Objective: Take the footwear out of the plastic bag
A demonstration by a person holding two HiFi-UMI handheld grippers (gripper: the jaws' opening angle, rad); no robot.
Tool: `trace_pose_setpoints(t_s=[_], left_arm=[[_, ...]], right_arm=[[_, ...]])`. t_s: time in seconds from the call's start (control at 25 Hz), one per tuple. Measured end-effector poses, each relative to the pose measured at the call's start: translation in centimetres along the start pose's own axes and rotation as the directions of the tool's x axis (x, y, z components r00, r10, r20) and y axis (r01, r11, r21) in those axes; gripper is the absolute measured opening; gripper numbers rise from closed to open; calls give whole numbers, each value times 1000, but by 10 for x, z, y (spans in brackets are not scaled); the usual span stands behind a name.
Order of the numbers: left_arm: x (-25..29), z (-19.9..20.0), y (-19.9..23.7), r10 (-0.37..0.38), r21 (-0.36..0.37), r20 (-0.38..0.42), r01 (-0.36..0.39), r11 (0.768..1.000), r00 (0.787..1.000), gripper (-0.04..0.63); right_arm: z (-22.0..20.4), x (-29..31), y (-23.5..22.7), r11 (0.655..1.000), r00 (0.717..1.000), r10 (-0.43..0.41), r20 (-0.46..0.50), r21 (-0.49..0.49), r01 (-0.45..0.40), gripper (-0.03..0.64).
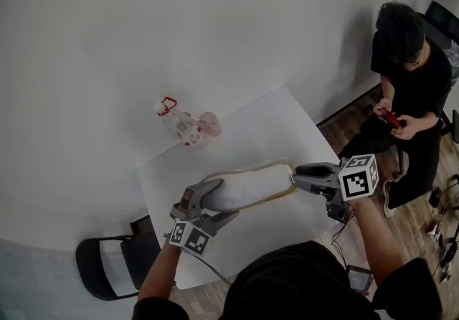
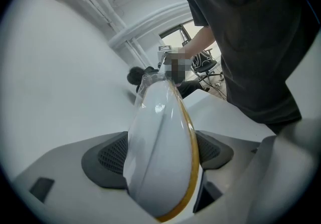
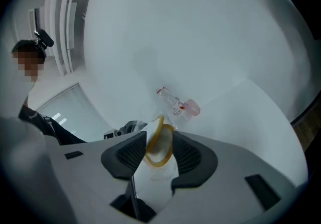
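Slipper (image 1: 251,186) in closing left claw (image 1: 206,194)

The bagged shoe (image 1: 247,186) spans the table's (image 1: 272,125) middle, blocking a straight pass. From it, a bottle (image 1: 181,125) lies at eleven o'clock; the tabletop toward one o'clock is bare. Off the table: chair (image 1: 90,268) at eight, seated person (image 1: 412,82) at two.

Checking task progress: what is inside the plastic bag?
One white slipper with a yellow edge fills the bag. Whether another lies hidden behind it cannot be seen.
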State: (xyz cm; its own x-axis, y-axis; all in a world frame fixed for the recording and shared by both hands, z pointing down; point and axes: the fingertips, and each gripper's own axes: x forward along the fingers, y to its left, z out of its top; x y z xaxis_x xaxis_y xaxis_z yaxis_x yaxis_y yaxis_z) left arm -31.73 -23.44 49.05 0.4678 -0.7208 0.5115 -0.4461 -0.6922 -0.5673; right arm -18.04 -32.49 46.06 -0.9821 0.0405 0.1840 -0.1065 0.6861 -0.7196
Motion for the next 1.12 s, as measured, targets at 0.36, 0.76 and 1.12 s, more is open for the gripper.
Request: trace_pose_setpoints(t_s=[0.36, 0.76, 1.12], left_arm=[[-9, 10, 13, 109, 2, 59, -109, 994, 992, 163], [3, -7, -6, 40, -61, 26, -38, 997, 999, 91], [-20, 13, 6, 45, -95, 124, -33, 995, 991, 81]], right_arm=[[-13, 7, -12, 995, 998, -1, -56, 102, 6, 202], [-30, 13, 3, 997, 991, 29, -128, -73, -39, 201], [7, -18, -30, 783, 980, -197, 0, -602, 157, 99]])
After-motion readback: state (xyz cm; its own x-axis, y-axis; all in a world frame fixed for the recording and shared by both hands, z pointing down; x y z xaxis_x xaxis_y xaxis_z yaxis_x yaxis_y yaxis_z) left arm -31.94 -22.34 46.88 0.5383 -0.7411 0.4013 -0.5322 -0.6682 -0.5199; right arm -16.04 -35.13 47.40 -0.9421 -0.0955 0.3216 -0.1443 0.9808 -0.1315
